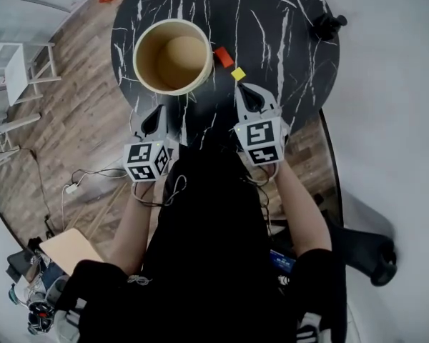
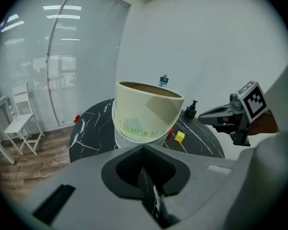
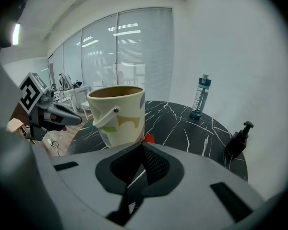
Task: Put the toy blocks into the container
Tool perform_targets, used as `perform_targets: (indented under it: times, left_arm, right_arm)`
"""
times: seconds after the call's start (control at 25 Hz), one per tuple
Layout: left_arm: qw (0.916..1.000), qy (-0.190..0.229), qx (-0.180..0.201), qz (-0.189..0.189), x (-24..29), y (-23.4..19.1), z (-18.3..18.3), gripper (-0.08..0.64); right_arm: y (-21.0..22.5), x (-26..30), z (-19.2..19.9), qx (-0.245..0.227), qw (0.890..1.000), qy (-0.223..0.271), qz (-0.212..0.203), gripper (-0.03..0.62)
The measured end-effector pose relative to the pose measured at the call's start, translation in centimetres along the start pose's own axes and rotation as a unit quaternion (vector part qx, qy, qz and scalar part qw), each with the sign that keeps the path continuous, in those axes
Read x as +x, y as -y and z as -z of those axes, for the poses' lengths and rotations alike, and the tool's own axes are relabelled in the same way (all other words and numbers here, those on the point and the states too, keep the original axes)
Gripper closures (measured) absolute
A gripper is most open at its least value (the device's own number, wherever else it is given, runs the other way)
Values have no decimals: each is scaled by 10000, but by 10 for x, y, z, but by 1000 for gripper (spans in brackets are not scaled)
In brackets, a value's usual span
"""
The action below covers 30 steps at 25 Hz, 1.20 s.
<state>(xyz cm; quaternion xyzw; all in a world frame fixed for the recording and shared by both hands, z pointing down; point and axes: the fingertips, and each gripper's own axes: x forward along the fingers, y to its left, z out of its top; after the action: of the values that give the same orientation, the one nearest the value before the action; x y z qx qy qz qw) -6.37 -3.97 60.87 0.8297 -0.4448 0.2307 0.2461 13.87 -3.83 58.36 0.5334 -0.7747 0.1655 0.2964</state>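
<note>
Bucket [image 1: 173,56] first: anything in it?

Nothing I can see from the head view; the bottom looks bare. It stands upright on the table [image 1: 286,48], toward its left side.

Where are the blocks?

Both are on the table, outside it. The red block [image 1: 224,56] lies just beside the bucket's right wall; whether it touches I cannot tell. The yellow block [image 1: 238,73] lies near it, just ahead of the right gripper [image 1: 243,90].

And the claws?

Both are clenched, with nothing between the jaws. The left gripper [image 1: 158,113] hovers at the table's near edge, in front of the bucket.

So which step is this?

The start, I judge: an approach, with no block picked yet.

Next move?

The right jaws need to part, straddle the yellow block, close on it, then lift it over the rim. Care is due, since closed tips could nudge it toward the red one.
</note>
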Motion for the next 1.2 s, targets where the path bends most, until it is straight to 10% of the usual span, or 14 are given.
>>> perform_targets:
  times: [0.92,1.2]
  left_arm:
    - [9979,-523,-123,349,32,14,33,561]
    - [9977,-587,-181,302,35,8,36,560]
  right_arm:
    - [11,48,41,134,9975,-682,90,593]
    - [16,65,57,176,9942,-1063,32,428]
